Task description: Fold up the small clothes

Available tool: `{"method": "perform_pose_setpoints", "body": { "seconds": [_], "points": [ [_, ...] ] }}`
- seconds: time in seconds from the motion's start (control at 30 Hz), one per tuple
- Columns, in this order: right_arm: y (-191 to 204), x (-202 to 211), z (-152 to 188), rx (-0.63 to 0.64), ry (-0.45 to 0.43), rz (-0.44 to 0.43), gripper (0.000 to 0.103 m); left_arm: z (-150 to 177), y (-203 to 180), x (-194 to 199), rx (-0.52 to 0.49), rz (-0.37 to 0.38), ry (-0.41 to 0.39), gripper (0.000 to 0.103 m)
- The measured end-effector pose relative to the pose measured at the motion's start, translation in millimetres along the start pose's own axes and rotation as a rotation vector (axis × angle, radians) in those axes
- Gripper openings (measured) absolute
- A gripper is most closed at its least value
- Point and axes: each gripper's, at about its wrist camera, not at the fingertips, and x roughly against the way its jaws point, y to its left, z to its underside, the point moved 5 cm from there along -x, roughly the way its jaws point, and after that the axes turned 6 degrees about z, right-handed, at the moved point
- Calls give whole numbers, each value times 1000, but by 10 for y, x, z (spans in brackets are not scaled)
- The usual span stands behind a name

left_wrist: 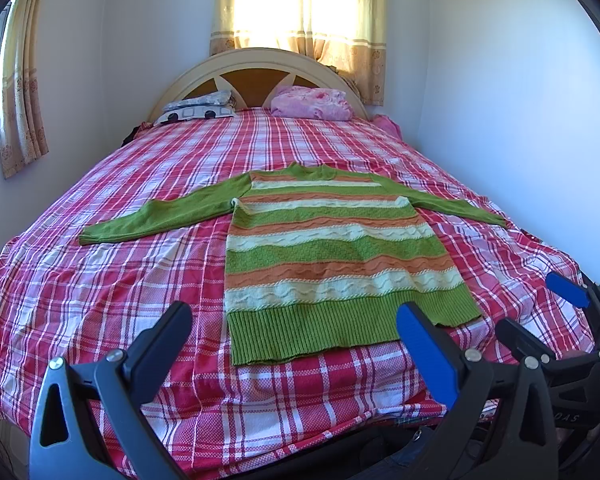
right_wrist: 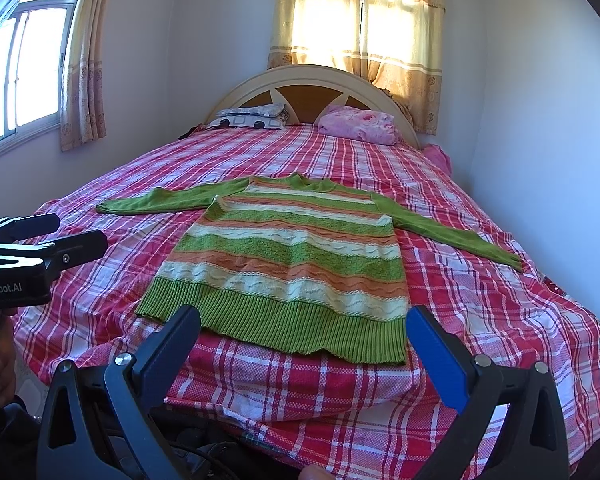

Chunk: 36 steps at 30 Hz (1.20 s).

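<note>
While both claws hang back at the foot of the bed (left_wrist: 100,280), the striped knit sweater (left_wrist: 332,248) lies flat on the red plaid sheet, neck toward the headboard (right_wrist: 312,80), hem nearest the cameras, both green sleeves spread out sideways. Nothing is folded yet, so I judge the step in hand to be the first grasp.

Left claw (left_wrist: 296,332): fingers spread wide, holding nothing, poised short of the ribbed hem (left_wrist: 340,328). Right claw (right_wrist: 304,336): likewise spread and empty, just short of the hem's right half. Seen from the right wrist view, the left claw sits off to the side, clear of the fabric.

Notes for doing it well:
- Start with the sleeves: bring the left sleeve (left_wrist: 156,220) and the right sleeve (right_wrist: 456,236) across the body before halving the torso.
- Pinch both knit layers at an edge; a thick, stretchy knit probably slips or drags if only the top layer is caught.
- Lift only slightly, so the plaid sheet stays down.
- Keep the hem corners aligned when folding toward the neck.
</note>
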Motion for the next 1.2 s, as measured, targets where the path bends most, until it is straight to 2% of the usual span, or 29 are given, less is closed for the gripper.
{"method": "perform_pose_setpoints", "body": {
  "seconds": [0.47, 0.67, 0.77, 0.9, 1.03, 1.2],
  "points": [
    [21, -86, 45, 6, 24, -26, 102, 116, 2, -122, -9, 12, 21, 103],
    [-21, -295, 66, 35, 38, -11, 102, -23, 155, -208, -45, 12, 28, 103],
    [-83, -408, 41, 40, 39, -3, 102, -75, 297, -355, -49, 28, 79, 103],
    [-199, -559, -54, 30, 33, 16, 102, -192, 485, -569, -40, 4, 114, 103],
    [-360, -722, -179, 26, 23, 60, 102, -384, 591, -716, -43, -34, 81, 103],
    [-696, -978, -297, -16, 39, 93, 102, -589, 583, -918, -41, -32, 42, 103]
  ]
}}
